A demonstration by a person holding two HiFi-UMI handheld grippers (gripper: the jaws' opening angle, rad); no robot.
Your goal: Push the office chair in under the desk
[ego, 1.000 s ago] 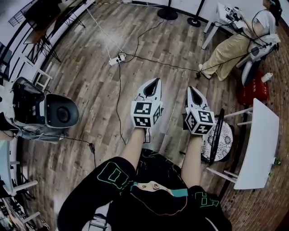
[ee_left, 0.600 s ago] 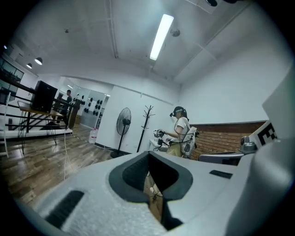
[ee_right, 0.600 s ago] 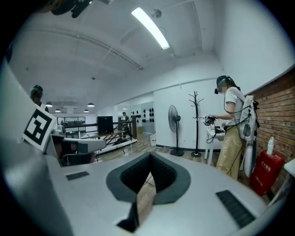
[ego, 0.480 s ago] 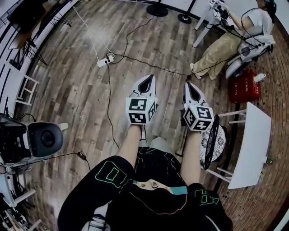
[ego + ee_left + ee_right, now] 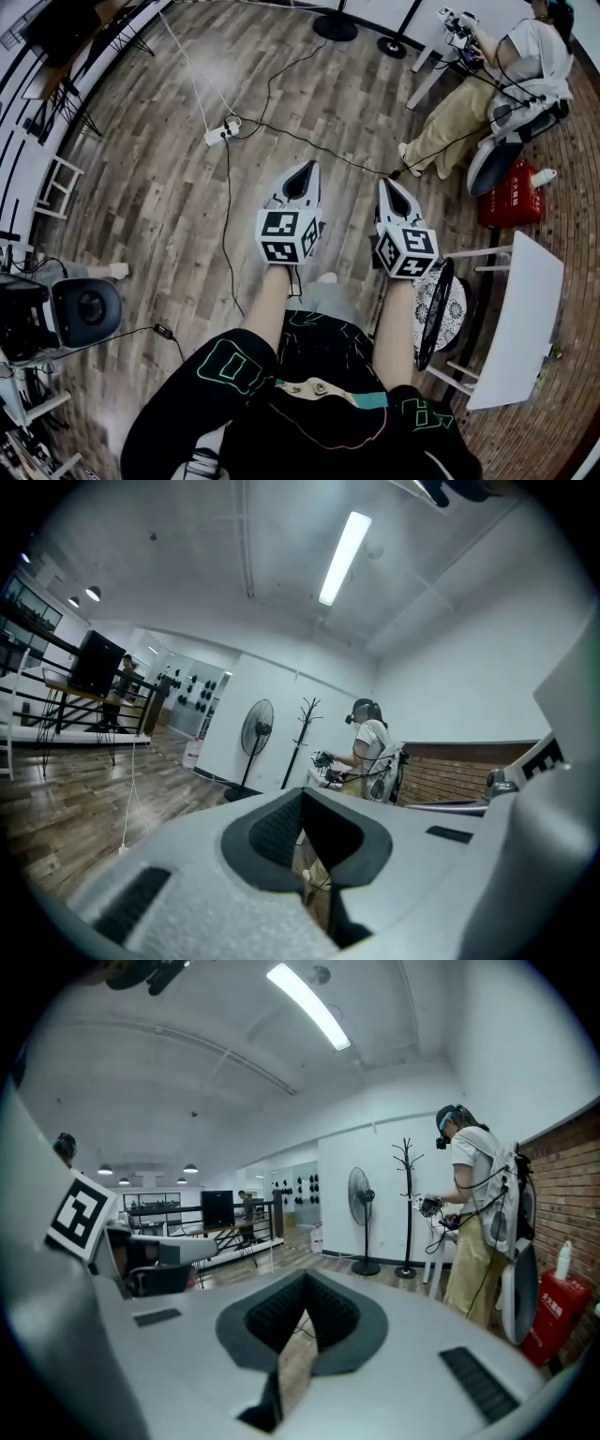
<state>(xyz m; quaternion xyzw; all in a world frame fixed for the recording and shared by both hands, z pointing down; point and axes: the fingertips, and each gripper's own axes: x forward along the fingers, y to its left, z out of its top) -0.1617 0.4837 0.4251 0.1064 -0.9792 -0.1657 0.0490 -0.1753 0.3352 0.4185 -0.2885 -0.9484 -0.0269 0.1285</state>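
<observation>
Chair (image 5: 84,314) sits well left of left hand-held gripper (image 5: 303,172).

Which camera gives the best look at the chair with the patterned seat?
The head view: it looks down on the chair, showing its patterned seat and dark back, between the right gripper and the white table. The two gripper views look out across the room and show none of it.
</observation>
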